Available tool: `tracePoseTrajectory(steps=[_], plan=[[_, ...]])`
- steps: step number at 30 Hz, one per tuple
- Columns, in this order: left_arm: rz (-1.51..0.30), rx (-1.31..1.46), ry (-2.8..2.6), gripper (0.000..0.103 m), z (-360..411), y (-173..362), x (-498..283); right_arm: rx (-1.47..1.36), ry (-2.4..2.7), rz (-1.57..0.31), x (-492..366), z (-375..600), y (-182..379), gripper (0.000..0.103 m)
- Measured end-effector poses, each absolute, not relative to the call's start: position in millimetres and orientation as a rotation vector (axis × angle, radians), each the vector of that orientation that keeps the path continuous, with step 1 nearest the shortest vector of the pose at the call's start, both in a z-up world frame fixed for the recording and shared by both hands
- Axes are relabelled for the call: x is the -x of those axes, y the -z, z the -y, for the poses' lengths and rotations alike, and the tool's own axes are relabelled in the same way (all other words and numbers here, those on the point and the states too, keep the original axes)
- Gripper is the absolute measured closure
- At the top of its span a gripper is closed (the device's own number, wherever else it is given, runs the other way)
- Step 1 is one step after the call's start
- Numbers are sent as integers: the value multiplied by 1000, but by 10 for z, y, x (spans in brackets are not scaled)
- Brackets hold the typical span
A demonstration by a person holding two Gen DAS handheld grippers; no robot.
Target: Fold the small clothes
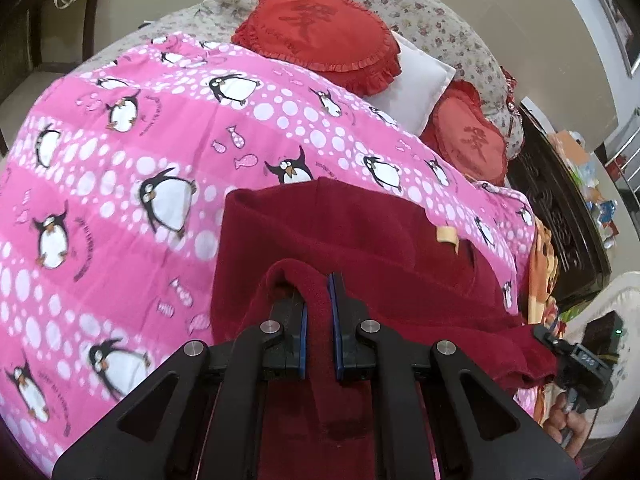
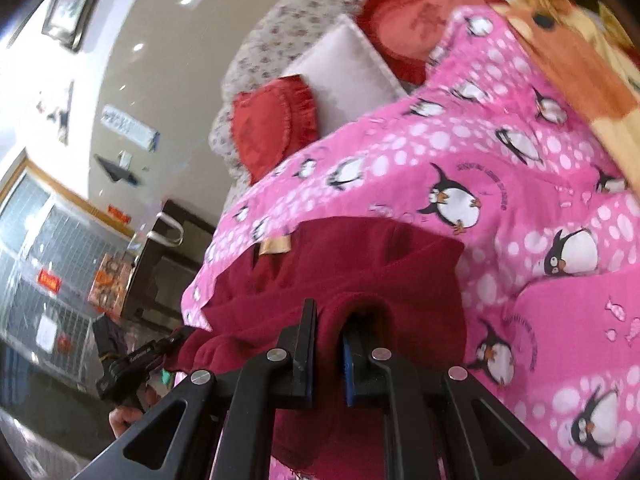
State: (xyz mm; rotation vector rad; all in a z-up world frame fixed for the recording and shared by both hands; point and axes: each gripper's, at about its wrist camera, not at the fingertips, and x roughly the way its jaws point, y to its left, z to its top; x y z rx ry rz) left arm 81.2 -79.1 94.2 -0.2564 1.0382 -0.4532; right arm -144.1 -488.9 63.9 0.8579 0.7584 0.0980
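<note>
1. Bed (image 1: 120, 152) under a pink penguin-print cover, filling most of both views; serves as the broad, soft base for the folding.
2. Floral bedding (image 1: 420, 20) piled at the head end, with two red frilled cushions (image 1: 320, 28) and a white pillow (image 1: 416, 84) leaning on it, well apart from the work; likely pushed there to leave room.
3. Orange patterned blanket (image 2: 580, 52) along the bed's edge, beyond the penguin cover; not part of the fold.
4. Dark red fleece garment (image 1: 340, 232), the thing to fold: far part spread flat on the cover with its tan label (image 1: 447, 235) showing, near edge raised off the bed between the two grippers. Held at two spots, probably so the near edge stays taut and straight while carried over the flat part.
5. Left gripper (image 1: 318, 320): jaws narrow, pinched on a ridge of the fleece that bulges up between the pads and drapes over the left one.
6. Right gripper (image 2: 328, 344): jaws narrow as well, clamped on a bunched hem of the same fleece; also visible at the right edge of the left view, gripping the garment's corner.
7. Judgement: mid-fold, near edge lifted and not yet laid down; uneven travel of the two grips could skew the crease.
</note>
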Motion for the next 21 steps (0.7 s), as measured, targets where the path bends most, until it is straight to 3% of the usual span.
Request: tracePoseTrajectory(steps=[11,15,18,20,21], plan=[[-1079,208,490,90,797,-1004,-967,-828,-141,-769,1397,4997,-826,87],[-1095,232,513,83,742,-1009,-997,-813,-114,-682,1564,5044,-975,63],[-1095,273,529,66,700,-1039,-1020,-856,-104,-609,1690,5140,-1079,59],[-1064,315,532,35,641,-1096,-1010,-831,-116,-613,1717,5083,-1114,59],[-1031,335,515,29,600,-1138,-988,-801,-123,-627,1727,5017,-1126,59]])
